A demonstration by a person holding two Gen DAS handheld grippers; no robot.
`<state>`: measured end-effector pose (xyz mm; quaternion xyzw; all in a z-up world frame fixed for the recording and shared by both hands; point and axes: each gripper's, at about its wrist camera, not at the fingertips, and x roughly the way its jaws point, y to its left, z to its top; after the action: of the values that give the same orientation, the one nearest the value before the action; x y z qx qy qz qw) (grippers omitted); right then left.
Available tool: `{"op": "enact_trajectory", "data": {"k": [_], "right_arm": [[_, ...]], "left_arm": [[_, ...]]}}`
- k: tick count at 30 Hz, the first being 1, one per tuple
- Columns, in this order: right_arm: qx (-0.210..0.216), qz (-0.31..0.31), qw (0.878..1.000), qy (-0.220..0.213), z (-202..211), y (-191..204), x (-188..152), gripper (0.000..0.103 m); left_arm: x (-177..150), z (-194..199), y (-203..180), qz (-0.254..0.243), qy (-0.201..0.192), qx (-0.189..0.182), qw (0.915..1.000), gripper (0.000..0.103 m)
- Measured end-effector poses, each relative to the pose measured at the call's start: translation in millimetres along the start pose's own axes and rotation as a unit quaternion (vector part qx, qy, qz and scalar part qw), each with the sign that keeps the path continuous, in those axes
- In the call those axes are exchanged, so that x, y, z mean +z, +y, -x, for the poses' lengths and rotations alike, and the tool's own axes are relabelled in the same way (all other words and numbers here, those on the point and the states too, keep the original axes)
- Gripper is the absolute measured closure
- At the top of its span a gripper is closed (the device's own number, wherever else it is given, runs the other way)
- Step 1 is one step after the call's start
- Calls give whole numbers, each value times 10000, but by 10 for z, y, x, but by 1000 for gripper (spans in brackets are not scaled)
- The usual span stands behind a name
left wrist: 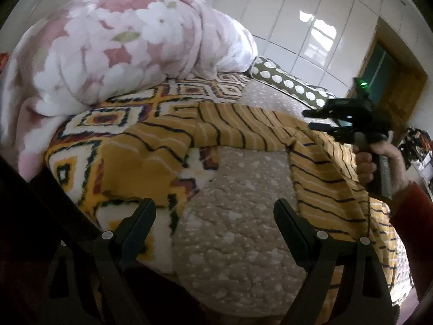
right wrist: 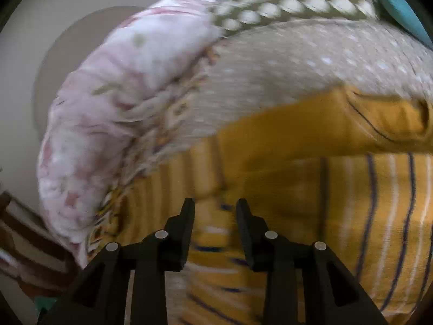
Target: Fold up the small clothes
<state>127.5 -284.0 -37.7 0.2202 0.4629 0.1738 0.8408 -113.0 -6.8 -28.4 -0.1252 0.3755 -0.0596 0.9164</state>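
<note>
left gripper (left wrist: 215, 211) jaws wide apart, holding nothing, right gripper (right wrist: 215, 211) part-open above striped garment (right wrist: 365, 203)

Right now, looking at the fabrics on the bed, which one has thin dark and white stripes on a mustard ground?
The striped garment, spread flat on the beige quilt. The patterned blanket shares the mustard colour but shows diamonds; the pink duvet is floral.

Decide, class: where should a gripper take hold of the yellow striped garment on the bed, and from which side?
Probably the sleeve that lies flat across the far side: pinch its free end from above. The left gripper, open over bare quilt, is nearest that end. The garment's body lies spread, harder to pinch.
</note>
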Motion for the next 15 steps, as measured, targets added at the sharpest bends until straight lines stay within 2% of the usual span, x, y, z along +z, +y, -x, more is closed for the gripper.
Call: {"op": "enact_trajectory", "data": {"k": [2,6,9,11,13,15], "right_arm": [[-114,258,9995,-139,170,130,-82,55],[-327,579,9974,-276,575,176,-380,52],[-481,701,9958,-340,915,33,-699,51],[-576,730,9950,-373,1108,-78,-881,50],[-693,704,9942,-420,1265,-172,-1034,48],[-784,622,9940,-450,1395,-293,-1160,47]], "left_arm": [[22,-15,72,133,1,-9,9999,15],[118,-139,330,630,49,-38,9980,15],[224,-252,503,886,114,64,9960,15],[307,-321,516,655,123,195,9976,15],[360,-418,440,130,168,523,9984,15],[365,-565,308,-604,276,812,9945,15]]}}
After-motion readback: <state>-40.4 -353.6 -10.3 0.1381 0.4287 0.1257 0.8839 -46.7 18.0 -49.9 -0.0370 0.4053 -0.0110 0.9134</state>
